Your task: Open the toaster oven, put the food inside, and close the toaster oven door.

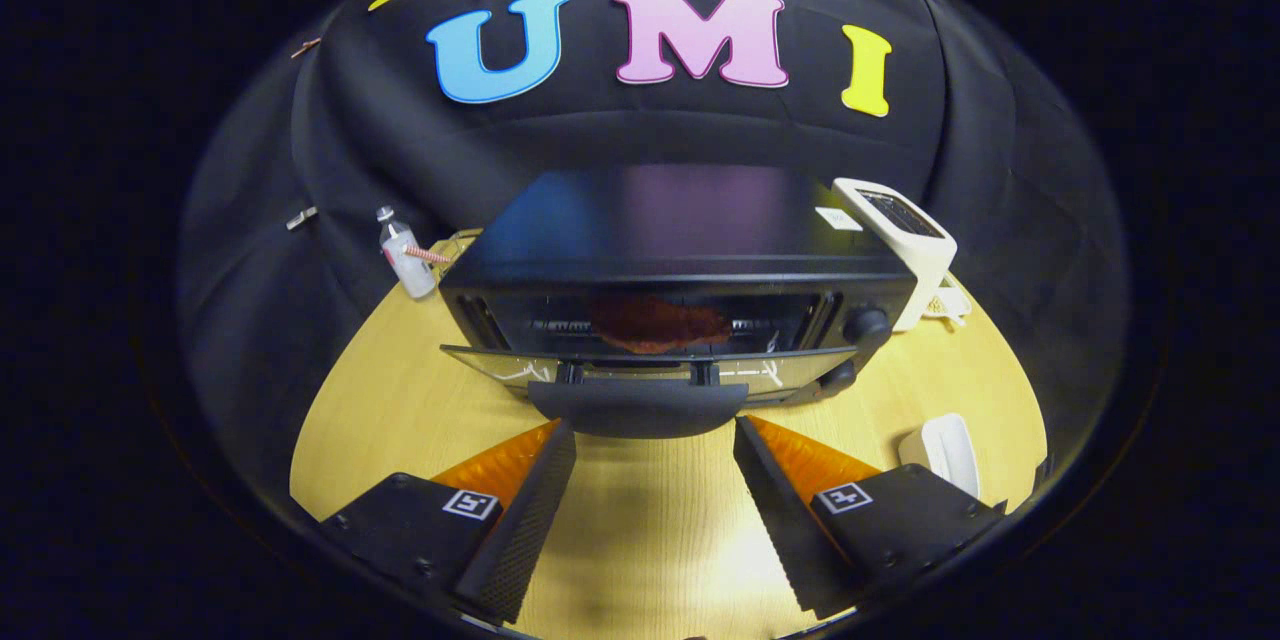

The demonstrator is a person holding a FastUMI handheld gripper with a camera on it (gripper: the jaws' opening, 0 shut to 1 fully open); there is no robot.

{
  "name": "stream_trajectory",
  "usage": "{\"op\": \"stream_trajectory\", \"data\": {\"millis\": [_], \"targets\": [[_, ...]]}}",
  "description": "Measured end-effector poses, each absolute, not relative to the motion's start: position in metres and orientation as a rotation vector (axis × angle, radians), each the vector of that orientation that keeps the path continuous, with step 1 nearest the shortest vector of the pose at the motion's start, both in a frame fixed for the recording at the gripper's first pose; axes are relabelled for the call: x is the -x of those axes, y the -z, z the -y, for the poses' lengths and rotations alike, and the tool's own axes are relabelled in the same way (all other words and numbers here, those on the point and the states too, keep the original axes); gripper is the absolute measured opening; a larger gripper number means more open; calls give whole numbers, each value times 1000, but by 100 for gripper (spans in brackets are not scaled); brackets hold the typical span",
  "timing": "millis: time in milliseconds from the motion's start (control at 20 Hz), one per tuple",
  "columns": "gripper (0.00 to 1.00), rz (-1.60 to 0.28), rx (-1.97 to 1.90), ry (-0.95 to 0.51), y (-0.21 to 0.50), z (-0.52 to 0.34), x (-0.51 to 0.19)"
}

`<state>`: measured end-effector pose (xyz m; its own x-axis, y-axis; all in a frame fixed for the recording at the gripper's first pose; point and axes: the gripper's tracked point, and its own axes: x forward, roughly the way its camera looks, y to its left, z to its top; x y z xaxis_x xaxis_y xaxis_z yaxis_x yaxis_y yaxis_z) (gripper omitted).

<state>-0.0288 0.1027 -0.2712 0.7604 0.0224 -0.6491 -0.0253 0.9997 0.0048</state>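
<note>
Black and boxy, the toaster oven [680, 270] sits on the far half of the wooden table [400, 390], its glass door [640, 370] dropped open toward the gripper [655, 445]. Reddish-brown food [660, 323] lies inside on the rack. Gripper fingers are spread wide, holding nothing, just short of the door handle [638, 408].

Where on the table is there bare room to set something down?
Bare table lies between the open, empty fingers, up to the oven door, and left of the toaster oven near the bottle. The right side is crowded: toaster, white dish.
</note>
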Motion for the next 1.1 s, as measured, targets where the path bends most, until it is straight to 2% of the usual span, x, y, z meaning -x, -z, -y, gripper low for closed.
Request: {"op": "stream_trajectory", "data": {"millis": [150, 550, 750, 1100], "targets": [[99, -663, -1, -35, 257, -97, 13], [99, -599, 33, -58, 241, -88, 29], [99, -507, 81, -47, 205, -66, 30], [97, -279, 166, -32, 99, -23, 12]]}}
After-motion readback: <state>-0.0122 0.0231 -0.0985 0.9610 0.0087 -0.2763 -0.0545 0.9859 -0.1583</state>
